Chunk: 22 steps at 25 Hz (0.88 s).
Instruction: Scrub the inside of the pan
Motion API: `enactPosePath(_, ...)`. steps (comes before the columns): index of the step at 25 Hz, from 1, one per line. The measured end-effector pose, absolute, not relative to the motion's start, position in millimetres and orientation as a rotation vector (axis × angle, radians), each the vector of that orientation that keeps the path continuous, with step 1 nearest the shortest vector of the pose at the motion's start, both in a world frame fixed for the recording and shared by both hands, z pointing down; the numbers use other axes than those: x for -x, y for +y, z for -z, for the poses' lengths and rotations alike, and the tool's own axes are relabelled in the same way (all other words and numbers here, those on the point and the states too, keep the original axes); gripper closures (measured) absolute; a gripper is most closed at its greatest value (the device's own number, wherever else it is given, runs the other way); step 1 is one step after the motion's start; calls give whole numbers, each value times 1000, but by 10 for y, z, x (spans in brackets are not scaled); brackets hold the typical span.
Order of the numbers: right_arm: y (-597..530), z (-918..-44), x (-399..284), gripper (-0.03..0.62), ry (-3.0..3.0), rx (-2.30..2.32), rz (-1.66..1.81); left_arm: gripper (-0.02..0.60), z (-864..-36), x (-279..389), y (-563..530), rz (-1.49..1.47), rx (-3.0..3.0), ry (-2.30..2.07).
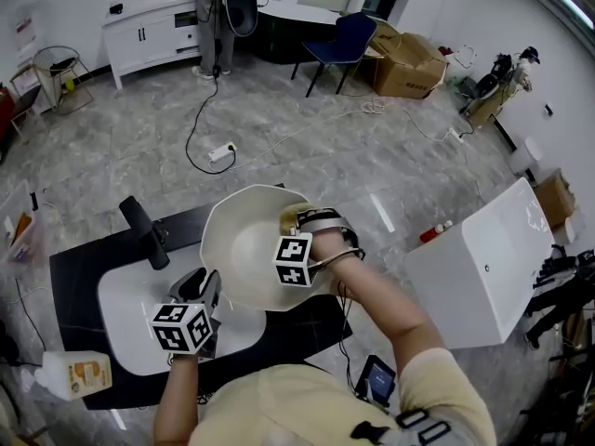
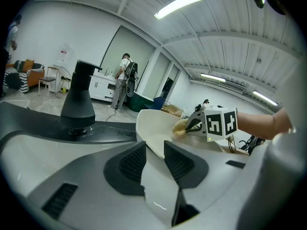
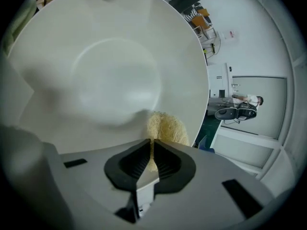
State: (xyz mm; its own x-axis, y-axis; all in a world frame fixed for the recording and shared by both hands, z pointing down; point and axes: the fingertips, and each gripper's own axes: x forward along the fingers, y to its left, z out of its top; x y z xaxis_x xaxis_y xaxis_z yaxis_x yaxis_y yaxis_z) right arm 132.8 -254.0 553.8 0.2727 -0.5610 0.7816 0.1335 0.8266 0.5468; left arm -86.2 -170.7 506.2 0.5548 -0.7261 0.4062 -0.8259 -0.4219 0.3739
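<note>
My left gripper is clamped on the edge of the pan, holding it tilted over the sink. The right gripper pinches a yellow scrubber against the pan's inside wall.

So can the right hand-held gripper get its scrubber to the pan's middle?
Probably yes: the right hand-held gripper holds the scrubber inside the pan, and nothing lies between it and the middle.

- blue chair beside a cardboard box, way back
- power strip lying on the grey floor
- orange-labelled bottle near me
- black faucet
</note>
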Motion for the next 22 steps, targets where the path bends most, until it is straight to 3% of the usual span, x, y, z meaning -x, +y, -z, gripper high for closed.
enactPosePath(22,-2918,-5556,-581,559,-1369,-501,788,479,-5033,849,-1686,-271,-2264,-1263)
